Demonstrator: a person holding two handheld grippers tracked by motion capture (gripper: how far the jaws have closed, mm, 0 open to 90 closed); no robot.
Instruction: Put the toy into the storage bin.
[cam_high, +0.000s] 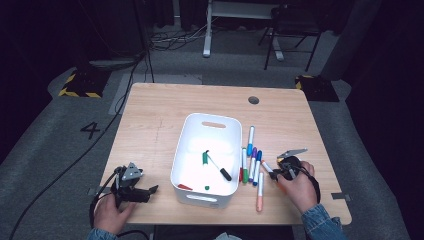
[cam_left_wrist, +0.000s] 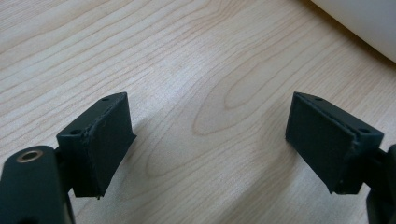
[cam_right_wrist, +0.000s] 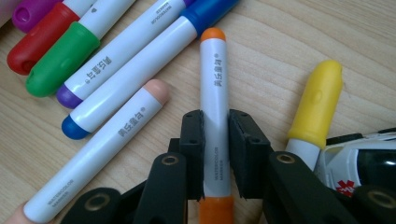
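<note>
Few markers lie in the white plastic bin (cam_high: 186, 150); most wait in a row just right of it. Your right gripper (cam_right_wrist: 215, 154) clamps the orange-capped white marker (cam_right_wrist: 214, 102) at the table. Your left gripper (cam_left_wrist: 208, 140) rests spread wide, empty, left of the bin.

You have a light wood table (cam_high: 150, 115) on grey carpet (cam_high: 45, 125), a floor marking "4" (cam_high: 90, 130), hazard-striped pads (cam_high: 80, 85) and desk legs (cam_high: 207, 30) beyond.

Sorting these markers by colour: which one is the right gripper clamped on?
The orange-capped marker, pinched between the right gripper's jaws; the others lie loose beside it.
</note>
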